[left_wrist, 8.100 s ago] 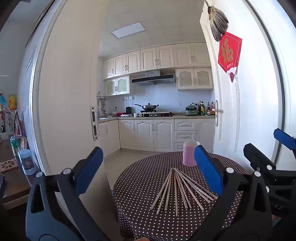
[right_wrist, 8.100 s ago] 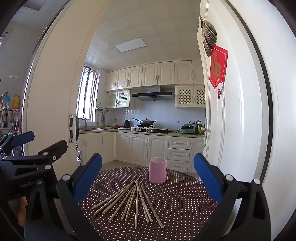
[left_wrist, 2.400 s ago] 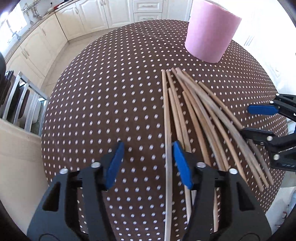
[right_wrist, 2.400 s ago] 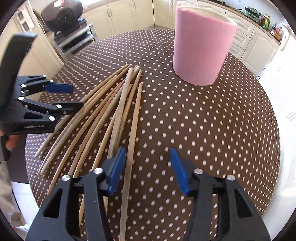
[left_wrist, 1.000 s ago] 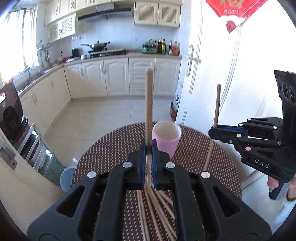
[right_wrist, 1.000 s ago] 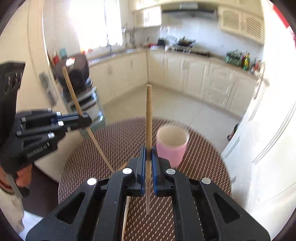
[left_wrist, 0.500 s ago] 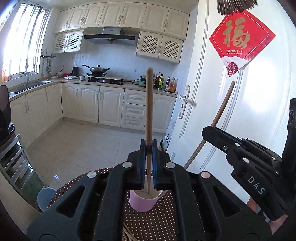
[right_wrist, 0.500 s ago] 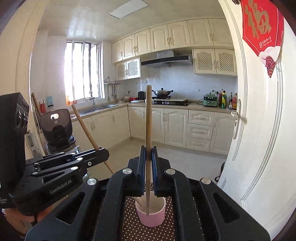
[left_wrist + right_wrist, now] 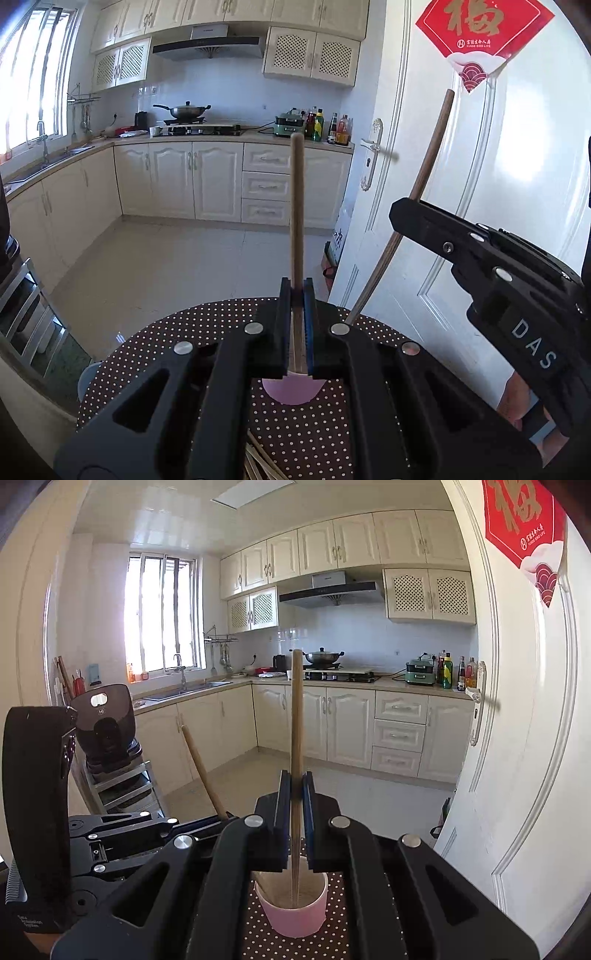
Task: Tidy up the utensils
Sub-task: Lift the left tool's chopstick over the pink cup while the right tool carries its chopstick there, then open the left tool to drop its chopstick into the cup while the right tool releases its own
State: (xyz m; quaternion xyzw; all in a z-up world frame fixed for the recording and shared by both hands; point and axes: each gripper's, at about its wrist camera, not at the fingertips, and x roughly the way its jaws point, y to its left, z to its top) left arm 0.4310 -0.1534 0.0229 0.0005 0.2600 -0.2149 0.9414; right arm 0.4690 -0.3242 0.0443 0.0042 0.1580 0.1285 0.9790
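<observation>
The round polka-dot table [image 9: 155, 343] sits under both of my claws, in front of the kitchen doorway. The pink cup [image 9: 295, 917] stands on it, directly below my hands. The loose chopsticks [image 9: 258, 469] not yet sorted lie fanned at the near edge, barely visible under my left claw.

Change noted: a second ago both sticks were held upright in front of the cup. Now they hang over its mouth.

My right claw [image 9: 295, 794] is clamped on its chopstick [image 9: 296, 716], held vertical. The lower tip has entered the cup and looks close to the bottom; contact cannot be confirmed.

My left claw [image 9: 297, 302] is clamped on a second chopstick [image 9: 296, 206], also vertical. The cup rim shows just beneath its jaws, but that tip is hidden.

Assessment: the first pair is at the point of release. The remainder are still to be collected.
</observation>
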